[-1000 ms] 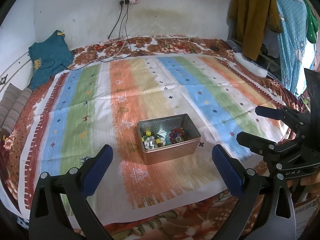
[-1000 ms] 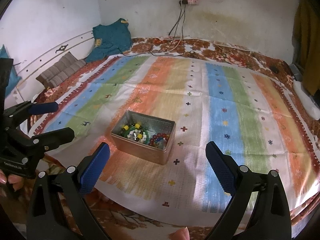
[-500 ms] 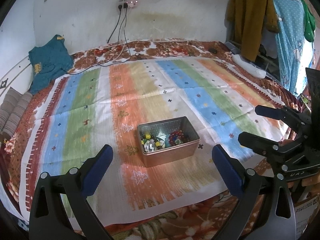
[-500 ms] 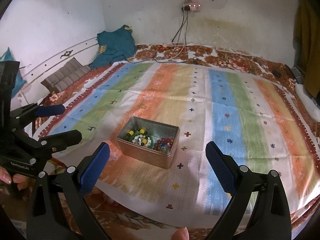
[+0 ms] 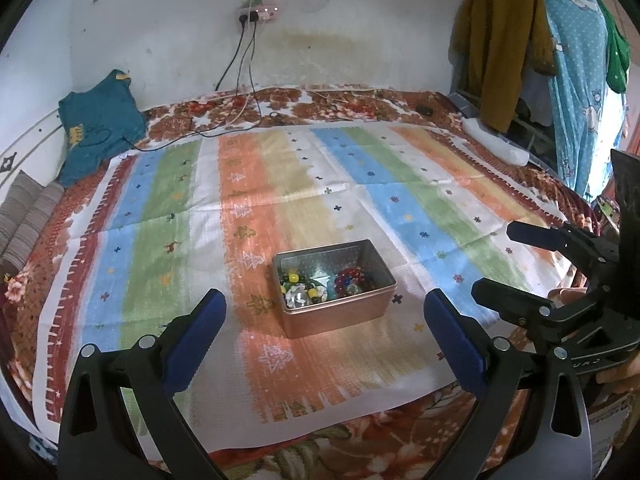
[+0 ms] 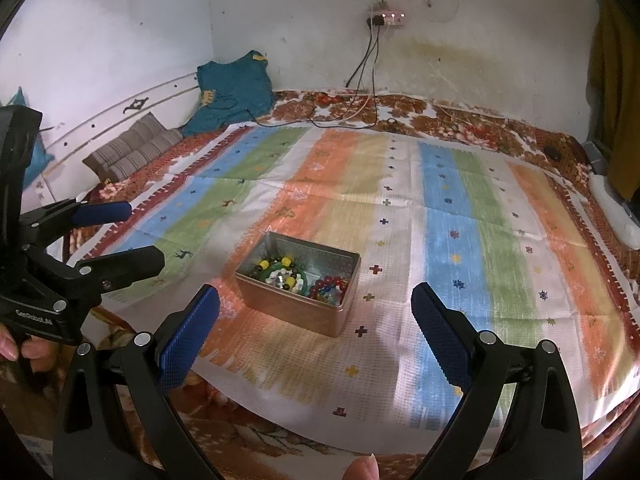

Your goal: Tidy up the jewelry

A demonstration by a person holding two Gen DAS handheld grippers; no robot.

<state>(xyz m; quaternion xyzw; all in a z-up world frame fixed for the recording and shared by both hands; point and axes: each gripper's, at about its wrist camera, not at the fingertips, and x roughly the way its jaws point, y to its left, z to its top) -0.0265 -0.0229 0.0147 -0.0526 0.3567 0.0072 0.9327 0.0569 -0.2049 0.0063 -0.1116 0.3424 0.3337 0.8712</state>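
A small open metal tin (image 5: 374, 312) stands on the striped cloth near the bed's front edge; it also shows in the right wrist view (image 6: 280, 312). Inside lie yellow and dark beads (image 5: 298, 288) on the left and a red bead bracelet (image 5: 352, 278) on the right. My left gripper (image 5: 324, 328) is open and empty, held back from the tin. My right gripper (image 6: 314, 330) is open and empty too, also short of the tin. Each gripper shows at the side of the other's view.
The striped cloth (image 5: 160, 208) covers a floral bedspread (image 6: 460, 124). A teal shirt (image 5: 100, 120) and a striped cushion (image 6: 132, 150) lie at the back left. Cables (image 5: 240, 80) hang from a wall socket. Clothes (image 5: 504, 40) hang at the right.
Both grippers have drawn back and risen a little, so the tin sits higher and smaller in both views. Both stay open and empty.
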